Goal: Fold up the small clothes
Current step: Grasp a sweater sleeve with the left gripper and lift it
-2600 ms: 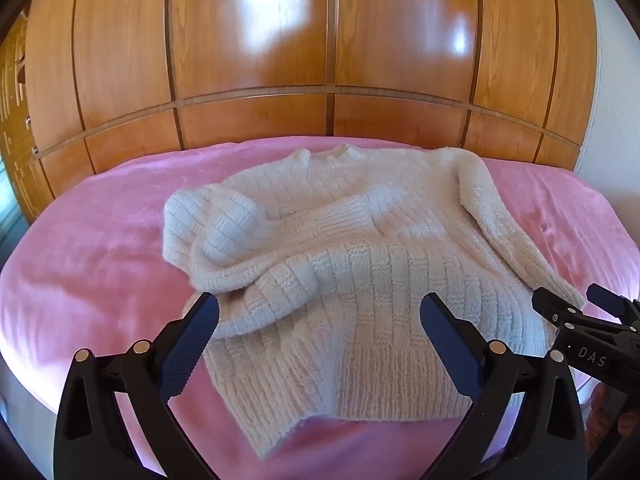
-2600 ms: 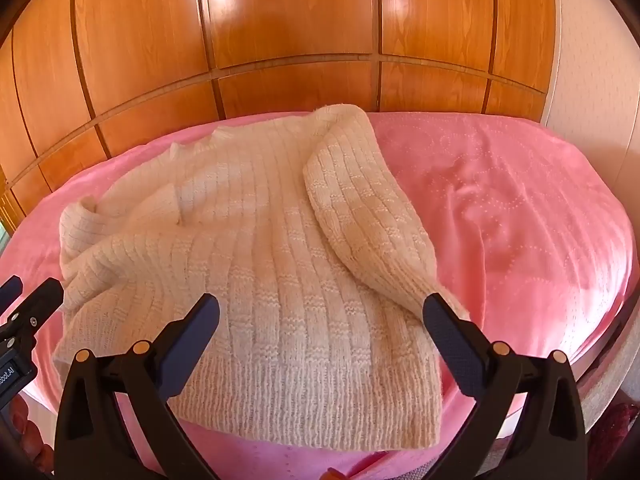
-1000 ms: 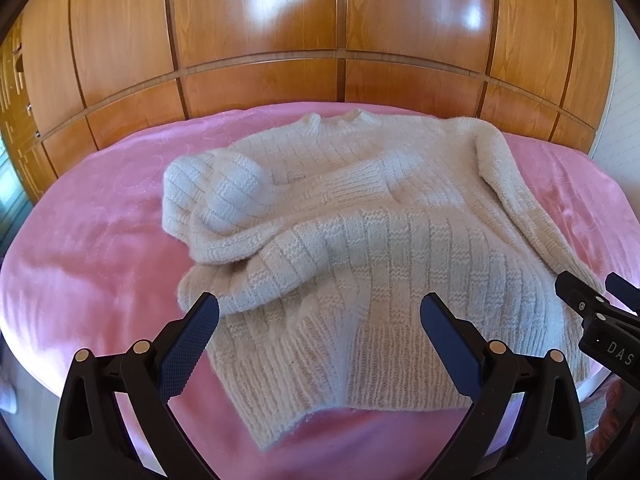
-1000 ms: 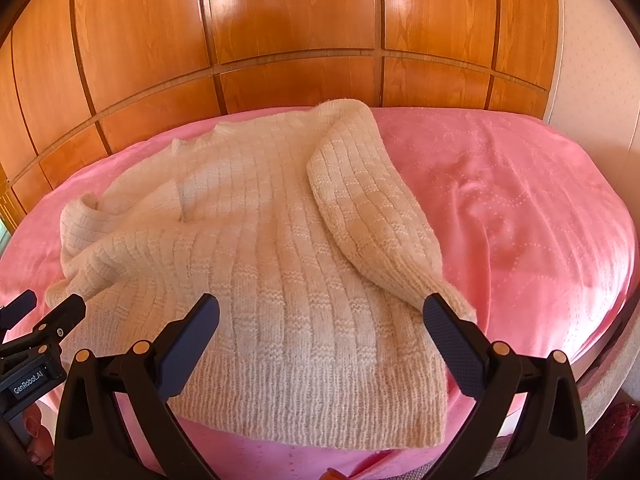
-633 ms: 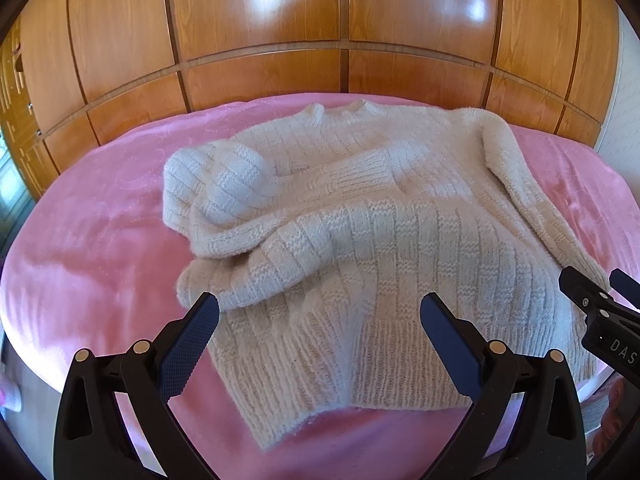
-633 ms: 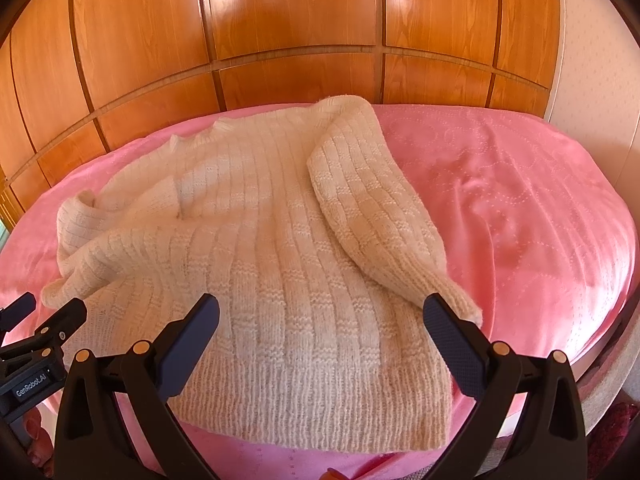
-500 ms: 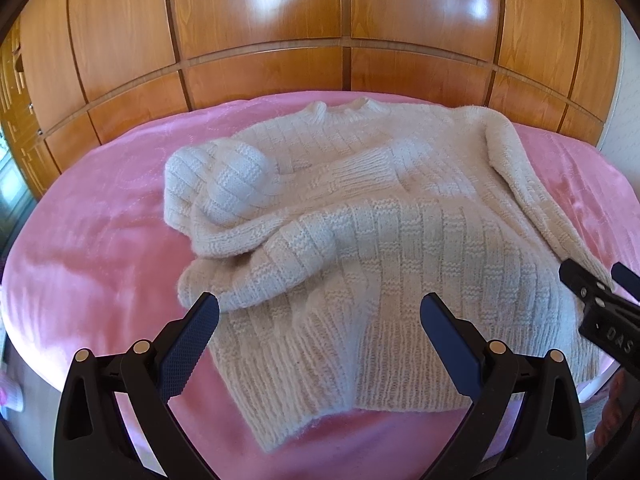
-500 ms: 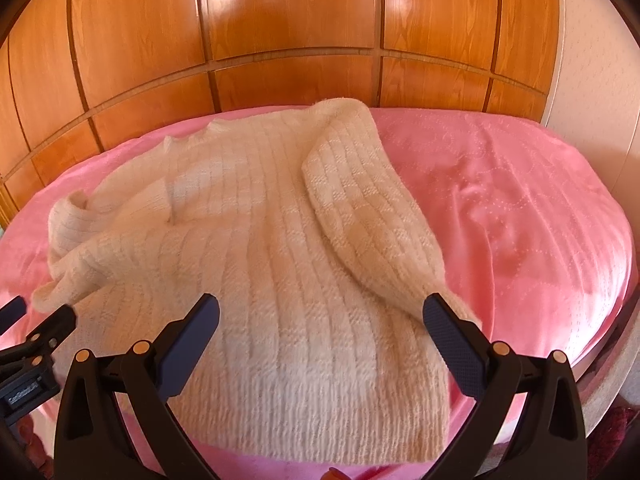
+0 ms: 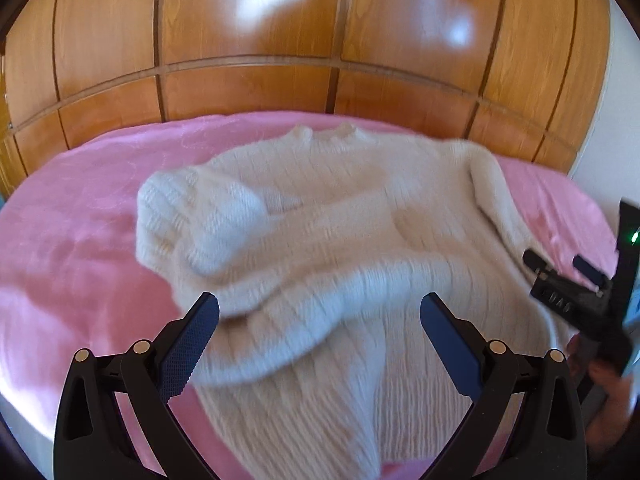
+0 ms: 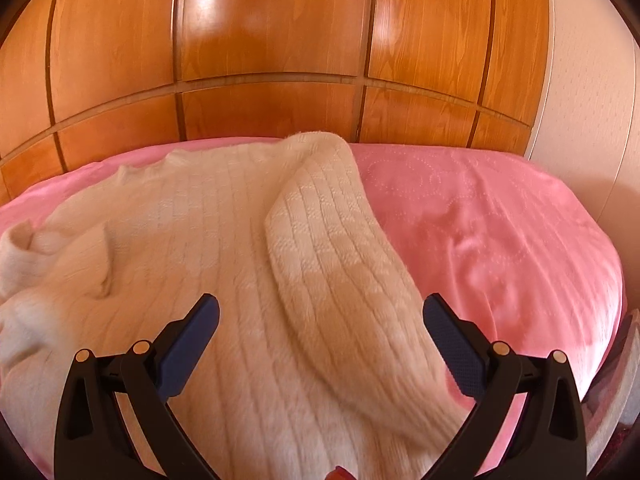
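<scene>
— Where is the sweater against your claws?

— The cream sweater lies flat on the pink bedspread, neck toward the wooden panels. My left gripper hangs over its crumpled left side, jaws spread wide and empty, the bunched sleeve just ahead. My right gripper hovers over the other sleeve, which runs down between its spread, empty fingers.

— What has changed?

— Half a second ago both cameras sat further back, and the whole hem showed. Now both have come forward and lower, so the knit fills more of each view, and the left view is blurred. The sweater itself lies as it did.

— Count things for me.

— One sweater, two sleeves, two grippers, one bedspread. A hand holds the right gripper at the edge of my left view.
</scene>
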